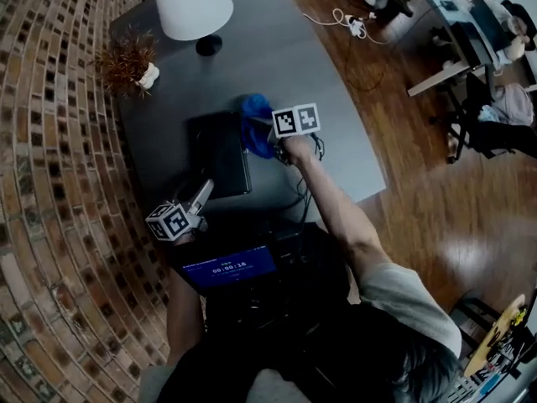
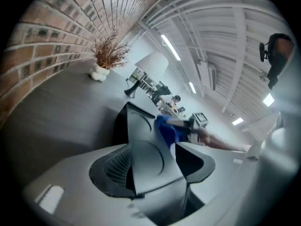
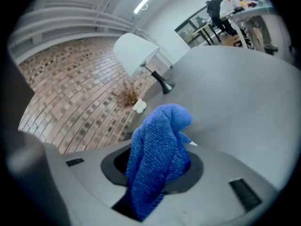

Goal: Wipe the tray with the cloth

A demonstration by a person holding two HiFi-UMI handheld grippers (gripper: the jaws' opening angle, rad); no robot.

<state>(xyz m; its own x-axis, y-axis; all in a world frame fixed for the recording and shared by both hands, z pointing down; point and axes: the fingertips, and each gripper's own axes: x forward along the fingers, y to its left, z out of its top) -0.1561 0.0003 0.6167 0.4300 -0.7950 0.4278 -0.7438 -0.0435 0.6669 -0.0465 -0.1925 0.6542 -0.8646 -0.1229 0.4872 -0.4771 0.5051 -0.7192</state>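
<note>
A dark rectangular tray lies on the grey table. My left gripper reaches in from the near side and is shut on the tray's near edge. In the left gripper view the tray runs out from between the jaws of the left gripper. A blue cloth hangs bunched at the tray's right edge, with my right gripper shut on it. The right gripper view shows the cloth filling the jaws of the right gripper and rising above them. The cloth also shows beyond the tray.
A white lamp and a dried plant in a white vase stand at the table's far end. A brick wall runs along the left. The table's right edge drops to a wooden floor with cables.
</note>
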